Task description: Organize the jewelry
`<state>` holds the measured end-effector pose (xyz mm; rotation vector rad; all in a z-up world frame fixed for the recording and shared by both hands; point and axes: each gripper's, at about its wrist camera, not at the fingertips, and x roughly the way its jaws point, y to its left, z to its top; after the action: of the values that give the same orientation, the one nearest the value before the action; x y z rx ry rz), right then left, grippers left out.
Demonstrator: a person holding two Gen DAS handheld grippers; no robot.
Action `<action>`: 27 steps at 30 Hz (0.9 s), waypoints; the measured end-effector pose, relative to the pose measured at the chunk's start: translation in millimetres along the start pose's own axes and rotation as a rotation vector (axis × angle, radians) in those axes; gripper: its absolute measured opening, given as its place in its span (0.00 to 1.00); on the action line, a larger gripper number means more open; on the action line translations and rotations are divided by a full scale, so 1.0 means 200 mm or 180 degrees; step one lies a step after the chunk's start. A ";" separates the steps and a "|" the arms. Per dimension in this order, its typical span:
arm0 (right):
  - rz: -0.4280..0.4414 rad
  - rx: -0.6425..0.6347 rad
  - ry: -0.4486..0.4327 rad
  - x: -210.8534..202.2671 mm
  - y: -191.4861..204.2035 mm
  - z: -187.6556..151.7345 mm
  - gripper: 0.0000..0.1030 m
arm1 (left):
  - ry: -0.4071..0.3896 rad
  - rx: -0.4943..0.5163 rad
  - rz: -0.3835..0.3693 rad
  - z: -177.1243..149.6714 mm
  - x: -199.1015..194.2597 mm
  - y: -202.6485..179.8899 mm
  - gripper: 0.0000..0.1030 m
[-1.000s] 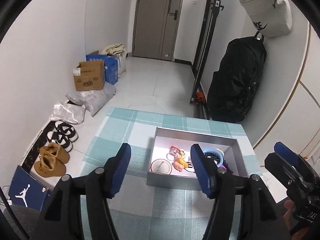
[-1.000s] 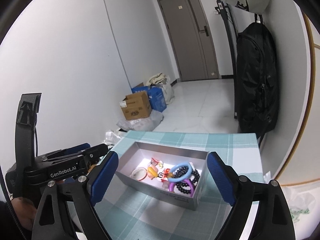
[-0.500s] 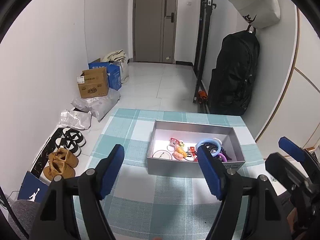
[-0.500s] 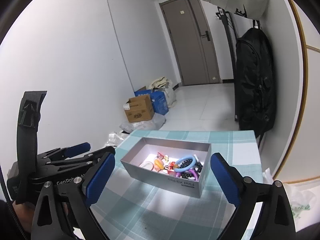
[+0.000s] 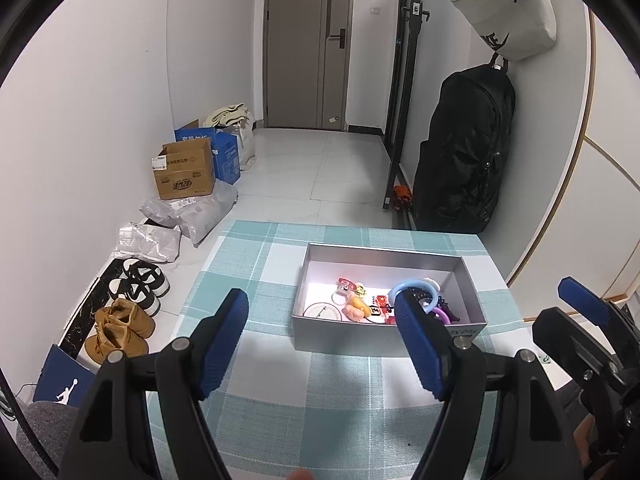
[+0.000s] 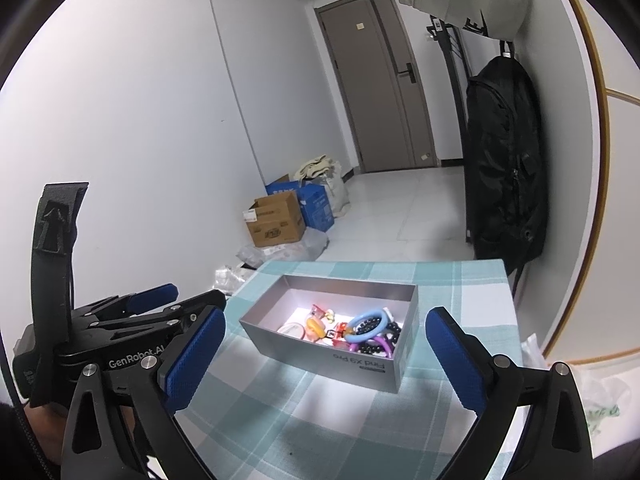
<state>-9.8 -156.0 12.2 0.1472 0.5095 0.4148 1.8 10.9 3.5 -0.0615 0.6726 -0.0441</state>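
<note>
An open grey box [image 5: 384, 336] [image 6: 332, 364] sits on the teal checked tablecloth [image 5: 280, 400]. Jewelry lies in it: a light blue bangle [image 5: 412, 284] [image 6: 370, 316], a purple ring [image 6: 384, 346], black beads, an orange charm [image 5: 356, 308] and a pale round bangle [image 5: 320, 312]. My left gripper [image 5: 318, 296] hovers open in front of the box, holding nothing. My right gripper [image 6: 325, 314] is short of the box; its jaws are opening with nothing between them. Each gripper shows at the edge of the other's view: the left gripper [image 6: 186, 296] and the right gripper [image 5: 560, 304].
The table's far edge lies just behind the box. A black backpack [image 5: 464, 152] hangs on the right wall under a beige bag [image 5: 504, 4]. On the floor at the left are cardboard boxes [image 5: 184, 172], plastic bags and shoes [image 5: 132, 304]. A grey door [image 5: 308, 44] closes the hallway.
Both grippers' jaws have spread wider. The right gripper has drawn back a little, so the box looks smaller in its view. The left view has tilted slightly.
</note>
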 end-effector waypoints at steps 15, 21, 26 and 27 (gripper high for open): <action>0.0002 0.0000 0.0024 0.01 0.00 -0.01 0.98 | 0.0004 -0.0066 -0.0076 0.01 0.00 0.01 0.69; -0.0005 0.0007 0.0034 0.02 0.00 -0.01 0.98 | 0.0007 -0.0071 -0.0078 0.01 0.00 0.02 0.69; -0.0007 0.0015 0.0041 0.02 0.00 -0.01 0.98 | -0.0021 -0.0062 -0.0073 0.01 -0.01 0.01 0.69; -0.0010 0.0016 0.0041 0.02 -0.01 -0.01 0.98 | -0.0022 -0.0061 -0.0090 0.01 -0.01 0.01 0.69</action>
<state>-6.6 -155.1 8.5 0.1486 0.5234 0.4117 1.9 12.8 6.0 -0.0896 0.6653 -0.0645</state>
